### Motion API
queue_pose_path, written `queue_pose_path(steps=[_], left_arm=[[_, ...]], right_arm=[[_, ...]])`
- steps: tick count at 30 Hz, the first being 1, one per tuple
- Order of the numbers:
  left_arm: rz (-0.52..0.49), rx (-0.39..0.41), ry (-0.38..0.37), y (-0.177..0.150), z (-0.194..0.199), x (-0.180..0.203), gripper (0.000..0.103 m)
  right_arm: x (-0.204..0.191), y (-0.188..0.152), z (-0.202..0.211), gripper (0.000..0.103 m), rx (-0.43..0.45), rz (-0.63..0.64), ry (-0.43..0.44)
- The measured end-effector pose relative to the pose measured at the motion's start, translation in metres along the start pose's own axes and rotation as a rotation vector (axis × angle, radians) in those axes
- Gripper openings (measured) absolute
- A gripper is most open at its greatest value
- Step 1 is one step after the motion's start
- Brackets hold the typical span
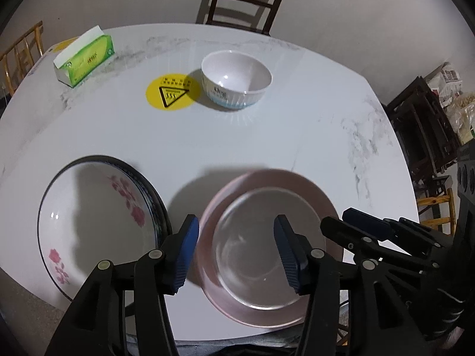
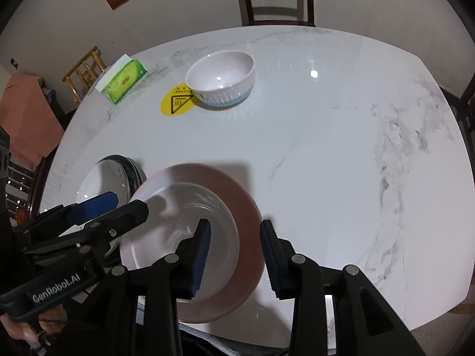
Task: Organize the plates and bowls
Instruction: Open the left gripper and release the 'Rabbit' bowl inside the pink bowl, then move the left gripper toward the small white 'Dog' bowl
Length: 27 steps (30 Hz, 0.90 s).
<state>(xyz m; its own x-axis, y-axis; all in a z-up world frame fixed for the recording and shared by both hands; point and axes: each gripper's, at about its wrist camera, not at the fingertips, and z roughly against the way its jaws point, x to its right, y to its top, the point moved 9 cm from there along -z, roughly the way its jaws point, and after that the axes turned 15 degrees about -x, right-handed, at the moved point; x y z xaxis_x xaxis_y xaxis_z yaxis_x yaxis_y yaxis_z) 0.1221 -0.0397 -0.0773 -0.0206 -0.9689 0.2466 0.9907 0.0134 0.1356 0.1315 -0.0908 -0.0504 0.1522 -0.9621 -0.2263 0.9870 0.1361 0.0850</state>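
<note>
A pink-rimmed plate (image 1: 267,246) lies near the table's front edge; it also shows in the right wrist view (image 2: 213,237). My left gripper (image 1: 237,249) is open, its fingers straddling the plate's left part just above it. My right gripper (image 2: 236,258) is open over the plate's right rim; it shows in the left wrist view (image 1: 365,225) at the plate's right. A flowered plate (image 1: 98,222) on a dark-rimmed stack sits to the left and shows in the right wrist view (image 2: 112,178). A white ribbed bowl (image 1: 236,80) stands farther back, upright and empty (image 2: 221,78).
A green tissue box (image 1: 86,57) lies at the back left of the marble table (image 1: 267,136). A yellow warning sticker (image 1: 172,92) is beside the bowl. A dark wooden chair (image 1: 246,0) stands behind the table; furniture and clutter (image 1: 430,124) stand at the right.
</note>
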Motion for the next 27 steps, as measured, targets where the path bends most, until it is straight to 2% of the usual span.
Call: queue_pose_path(steps=[3, 10, 19, 27], left_arm=[[0.000, 0.028, -0.009, 0.006, 0.008, -0.003, 0.049], [0.017, 0.097, 0.043, 0.032, 0.020, -0.020, 0.049], [0.071, 0.080, 0.092, 0.068, 0.008, -0.048, 0.046], [0.110, 0.069, 0.079, 0.114, -0.004, -0.054, 0.042]], right_arm=[[0.000, 0.005, 0.008, 0.035, 0.034, 0.018, 0.009], [0.008, 0.032, 0.015, 0.035, 0.081, 0.032, 0.043], [0.025, 0.081, 0.007, 0.035, 0.082, 0.021, 0.099], [0.030, 0.133, -0.002, 0.035, 0.099, 0.003, 0.130]])
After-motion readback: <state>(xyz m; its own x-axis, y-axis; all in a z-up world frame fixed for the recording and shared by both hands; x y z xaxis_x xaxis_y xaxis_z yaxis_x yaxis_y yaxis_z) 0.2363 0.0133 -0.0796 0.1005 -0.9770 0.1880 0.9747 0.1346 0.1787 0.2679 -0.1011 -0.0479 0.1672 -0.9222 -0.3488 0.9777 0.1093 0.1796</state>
